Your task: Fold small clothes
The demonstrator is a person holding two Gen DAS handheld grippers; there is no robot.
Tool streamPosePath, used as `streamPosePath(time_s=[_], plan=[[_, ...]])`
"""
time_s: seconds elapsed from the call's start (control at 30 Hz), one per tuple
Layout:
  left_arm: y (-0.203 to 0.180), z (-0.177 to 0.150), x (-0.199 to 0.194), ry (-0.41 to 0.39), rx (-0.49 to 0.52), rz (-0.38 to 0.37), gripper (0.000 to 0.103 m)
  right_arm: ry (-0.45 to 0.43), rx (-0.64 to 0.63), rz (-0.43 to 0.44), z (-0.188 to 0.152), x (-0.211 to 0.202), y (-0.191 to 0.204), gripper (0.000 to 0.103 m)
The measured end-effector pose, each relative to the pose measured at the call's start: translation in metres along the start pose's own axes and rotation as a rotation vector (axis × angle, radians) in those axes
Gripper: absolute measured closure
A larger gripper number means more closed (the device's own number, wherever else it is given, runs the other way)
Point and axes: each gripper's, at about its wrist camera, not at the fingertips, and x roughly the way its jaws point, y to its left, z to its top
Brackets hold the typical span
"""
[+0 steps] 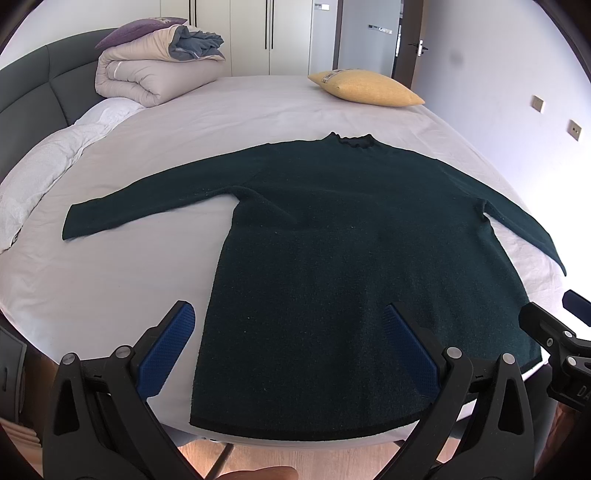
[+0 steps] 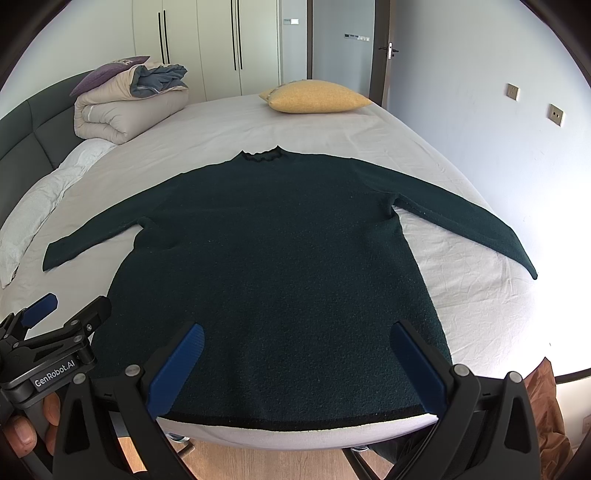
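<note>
While both grippers' ribbed blue fingers (image 1: 168, 347) gape wide, fuzzy dark-green sweater (image 1: 332, 266) flat, wrinkled pale sheet (image 1: 110, 288).

Bed (image 1: 258, 107): sweater (image 1: 332, 258), duvet (image 1: 147, 74), cushion (image 1: 365, 88).

Bed (image 1: 258, 110): pale sheet, lightly creased, filling most of both views.
Headboard (image 1: 29, 85): dark padded panels along the left side.
White pillow (image 1: 48, 162): crumpled, lying against the headboard.
Folded duvet (image 1: 140, 74): beige, rolled, at the far left corner of the bed, with grey-blue bedding (image 1: 199, 42) tucked in its fold.
Purple cushion (image 1: 136, 29): resting on top of the duvet.
Yellow cushion (image 1: 364, 88): at the far right corner of the bed.
Wardrobe (image 2: 221, 44): pale doors with long dark handles, behind the bed.
Door (image 2: 384, 51): dark frame, lever handle.
Wall plates (image 2: 556, 114): two, on the right wall.
Wooden floor (image 2: 258, 465): visible below the near bed edge.
</note>
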Motion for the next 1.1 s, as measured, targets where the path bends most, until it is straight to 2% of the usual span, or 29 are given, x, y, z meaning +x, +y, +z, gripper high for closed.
streamPosePath(time_s=[1.1], plan=[[0.0017,-0.0031,0.0017,0.006,-0.002,-0.005,0.000,0.001,-0.001,-0.003,0.0029,-0.0007,0.0004,0.000]])
